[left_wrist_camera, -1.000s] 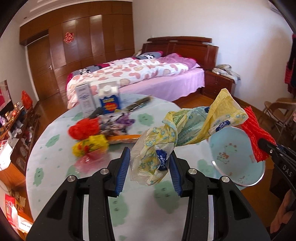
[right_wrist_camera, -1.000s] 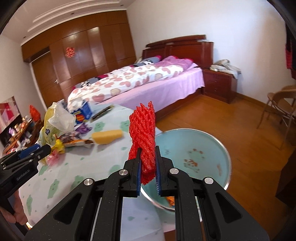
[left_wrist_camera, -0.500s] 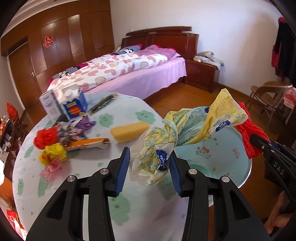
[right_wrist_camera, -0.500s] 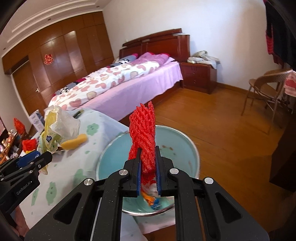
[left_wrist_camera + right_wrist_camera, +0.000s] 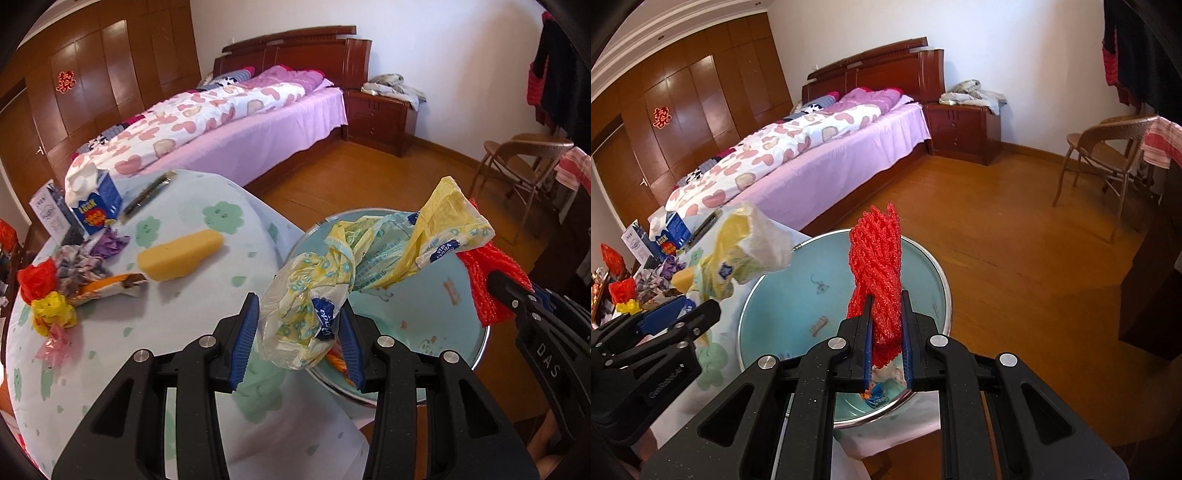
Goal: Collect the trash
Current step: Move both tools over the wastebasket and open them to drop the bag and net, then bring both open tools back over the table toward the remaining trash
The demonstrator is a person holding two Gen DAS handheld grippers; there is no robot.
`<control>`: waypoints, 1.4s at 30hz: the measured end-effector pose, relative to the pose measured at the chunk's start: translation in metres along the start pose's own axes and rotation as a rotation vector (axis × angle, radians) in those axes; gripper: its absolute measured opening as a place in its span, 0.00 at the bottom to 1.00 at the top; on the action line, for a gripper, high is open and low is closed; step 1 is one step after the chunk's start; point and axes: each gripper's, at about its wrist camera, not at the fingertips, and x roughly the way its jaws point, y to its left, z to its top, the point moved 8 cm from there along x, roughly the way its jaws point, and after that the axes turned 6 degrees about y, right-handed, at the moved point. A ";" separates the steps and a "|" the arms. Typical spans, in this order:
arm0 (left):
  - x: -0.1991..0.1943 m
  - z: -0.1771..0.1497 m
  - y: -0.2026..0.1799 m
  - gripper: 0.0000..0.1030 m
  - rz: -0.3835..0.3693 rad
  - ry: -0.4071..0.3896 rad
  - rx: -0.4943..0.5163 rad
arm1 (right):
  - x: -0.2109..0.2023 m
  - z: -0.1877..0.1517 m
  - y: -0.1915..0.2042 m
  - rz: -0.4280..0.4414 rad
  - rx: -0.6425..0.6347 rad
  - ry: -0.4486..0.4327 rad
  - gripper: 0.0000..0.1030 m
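Both blue finger pads [image 5: 245, 339] of the left gripper [image 5: 299, 341] are pinching a crumpled yellow plastic bag [image 5: 369, 266], which is hanging over the rim of the teal basin [image 5: 436, 295]. Beside it, the right gripper [image 5: 886, 341] is clamping a red foam net [image 5: 877, 273] upright above that basin, with 1 yellow sponge [image 5: 181, 256] lying on the table [image 5: 207, 291].
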 end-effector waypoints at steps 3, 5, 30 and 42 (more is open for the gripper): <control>0.009 -0.003 -0.006 0.42 -0.006 0.021 0.008 | 0.005 -0.003 -0.003 0.003 0.005 0.018 0.13; 0.013 -0.004 -0.008 0.42 -0.007 0.028 0.013 | 0.007 -0.004 -0.005 0.002 0.006 0.028 0.14; -0.027 0.002 0.031 0.86 0.083 -0.101 -0.042 | -0.010 0.003 0.008 0.009 0.015 -0.056 0.59; -0.046 -0.009 0.076 0.86 0.123 -0.113 -0.113 | -0.020 0.006 0.052 0.040 -0.076 -0.069 0.59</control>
